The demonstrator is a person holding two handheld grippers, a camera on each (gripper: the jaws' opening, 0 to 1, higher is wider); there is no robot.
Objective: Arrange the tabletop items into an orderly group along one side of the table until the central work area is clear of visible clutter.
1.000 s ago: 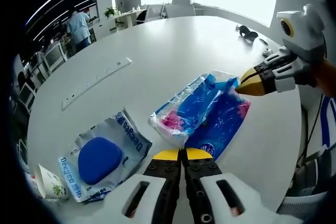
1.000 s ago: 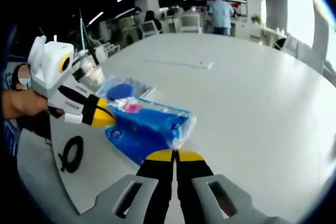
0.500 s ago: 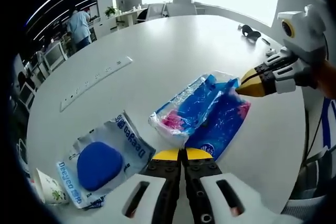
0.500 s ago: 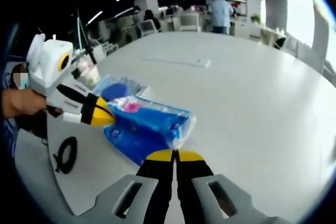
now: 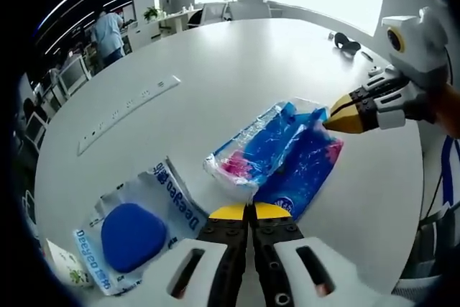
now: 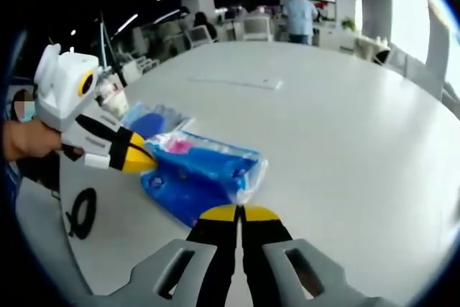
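On the white counter (image 5: 215, 70), both closed grippers, left (image 5: 249, 211) and right (image 6: 238, 213), bracket two blue packets (image 5: 280, 152) near its edge, the pouch (image 5: 136, 224) still ungrouped.

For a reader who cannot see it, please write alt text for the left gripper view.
The left gripper, jaws shut, points at two overlapping blue and pink plastic packets on a white table, while the right gripper, also shut, meets them from the right. A pouch with a blue pad lies at lower left.

paper cup (image 5: 66, 272): cut off by rim | lower blue packet (image 5: 302, 170): half hidden beneath upper packet (image 5: 255, 150)
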